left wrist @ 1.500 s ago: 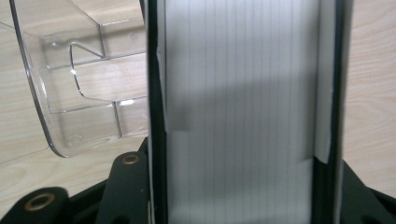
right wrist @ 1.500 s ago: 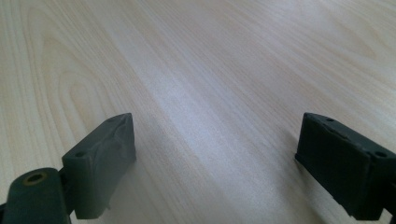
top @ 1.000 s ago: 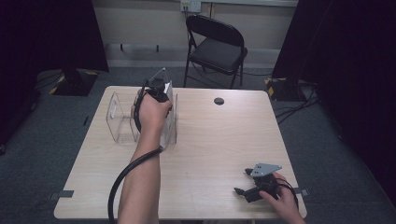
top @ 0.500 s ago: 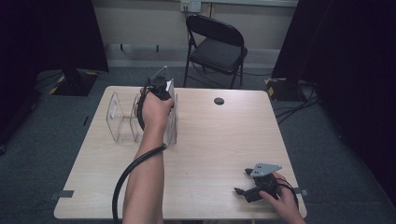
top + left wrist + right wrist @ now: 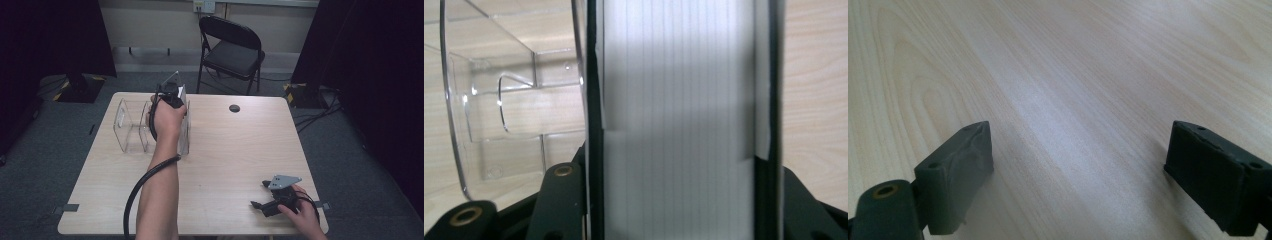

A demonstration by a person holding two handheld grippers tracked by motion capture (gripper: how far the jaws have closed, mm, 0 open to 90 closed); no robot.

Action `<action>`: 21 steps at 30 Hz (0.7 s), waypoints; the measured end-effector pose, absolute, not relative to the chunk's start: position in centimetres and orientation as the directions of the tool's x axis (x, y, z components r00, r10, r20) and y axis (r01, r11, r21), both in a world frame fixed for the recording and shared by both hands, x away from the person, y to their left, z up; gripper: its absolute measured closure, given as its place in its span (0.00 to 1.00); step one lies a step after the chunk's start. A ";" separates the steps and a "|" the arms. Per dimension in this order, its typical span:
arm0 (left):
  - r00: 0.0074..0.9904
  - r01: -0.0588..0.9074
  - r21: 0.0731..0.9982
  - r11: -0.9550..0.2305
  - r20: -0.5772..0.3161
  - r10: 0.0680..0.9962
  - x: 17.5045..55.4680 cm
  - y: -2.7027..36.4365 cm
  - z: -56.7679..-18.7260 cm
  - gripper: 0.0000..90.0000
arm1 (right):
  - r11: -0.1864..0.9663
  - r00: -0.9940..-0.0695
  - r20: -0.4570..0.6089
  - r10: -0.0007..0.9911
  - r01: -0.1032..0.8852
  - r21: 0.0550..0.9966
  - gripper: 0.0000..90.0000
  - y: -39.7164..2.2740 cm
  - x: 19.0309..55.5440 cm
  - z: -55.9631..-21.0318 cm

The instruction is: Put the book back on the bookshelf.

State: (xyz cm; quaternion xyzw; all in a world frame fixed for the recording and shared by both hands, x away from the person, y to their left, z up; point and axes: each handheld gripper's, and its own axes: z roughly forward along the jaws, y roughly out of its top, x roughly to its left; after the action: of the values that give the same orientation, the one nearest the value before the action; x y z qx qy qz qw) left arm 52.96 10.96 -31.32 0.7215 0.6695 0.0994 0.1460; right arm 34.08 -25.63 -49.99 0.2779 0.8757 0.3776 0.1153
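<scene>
White-paged book [image 5: 679, 120] stands clamped in the left gripper [image 5: 172, 97] beside a clear organizer [image 5: 131, 127], upper left; right gripper [image 5: 265, 197] rests wide, lower right

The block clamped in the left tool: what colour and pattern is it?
White block with faint fine lines running lengthwise, black edges at both sides; best seen in the left gripper view.

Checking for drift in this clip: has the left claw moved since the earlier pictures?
No. The left claw sits at the same spot by the clear organizer, level with the black table grommet, clamped on a white ribbed block.
</scene>
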 end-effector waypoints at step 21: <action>0.104 0.929 0.359 -0.084 -0.038 0.994 52.9 10.6 -31.3 0.56 | 0.566 -0.825 0.004 0.565 0.391 0.726 0.12 -25.6 34.0 -50.0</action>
State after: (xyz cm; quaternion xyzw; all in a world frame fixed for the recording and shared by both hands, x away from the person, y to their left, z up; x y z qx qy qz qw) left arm 52.92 10.56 -31.30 0.7282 0.6603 0.1084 0.1485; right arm 34.00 -25.60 -50.00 0.2722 0.8774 0.3780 0.1152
